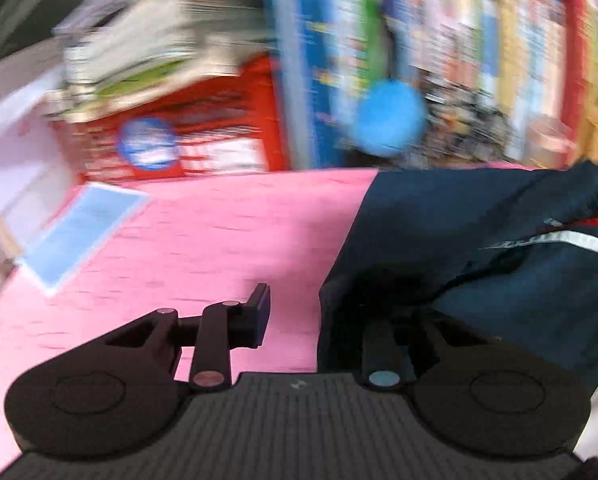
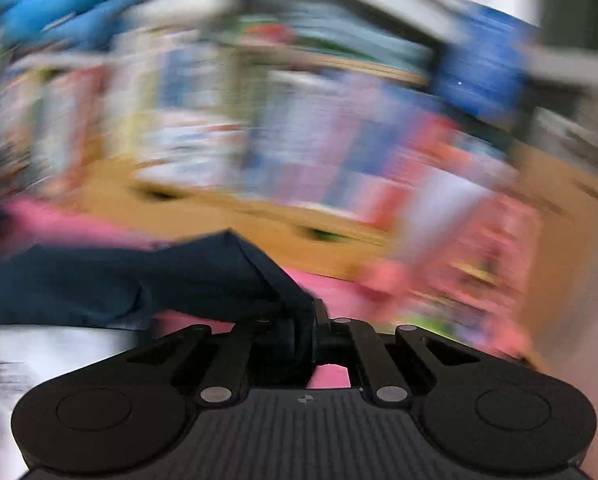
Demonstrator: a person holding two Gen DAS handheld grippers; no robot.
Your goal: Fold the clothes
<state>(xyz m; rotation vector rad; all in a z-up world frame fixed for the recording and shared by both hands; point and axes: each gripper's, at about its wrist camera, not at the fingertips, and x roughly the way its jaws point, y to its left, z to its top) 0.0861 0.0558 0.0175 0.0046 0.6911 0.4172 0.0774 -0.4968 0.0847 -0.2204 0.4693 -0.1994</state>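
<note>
The left gripper (image 1: pixel 295 316) looks open. One finger (image 1: pixel 257 316) sticks up over the pink table (image 1: pixel 203 240). The other finger is hidden under the edge of the dark blue jacket (image 1: pixel 479 240), so I cannot tell if it holds the cloth.

The right gripper (image 2: pixel 313 336) is shut tight on a corner of the dark blue jacket (image 2: pixel 139 276). The cloth bunches up between its two fingers.

The jacket lies on the pink table. In the left wrist view it stretches from the gripper away to the right, and a white stripe (image 1: pixel 571 240) and a bit of red show on it. In the right wrist view it runs off to the left.

Behind the table are blurry books (image 1: pixel 479 60) and a red box (image 1: pixel 203 136).
</note>
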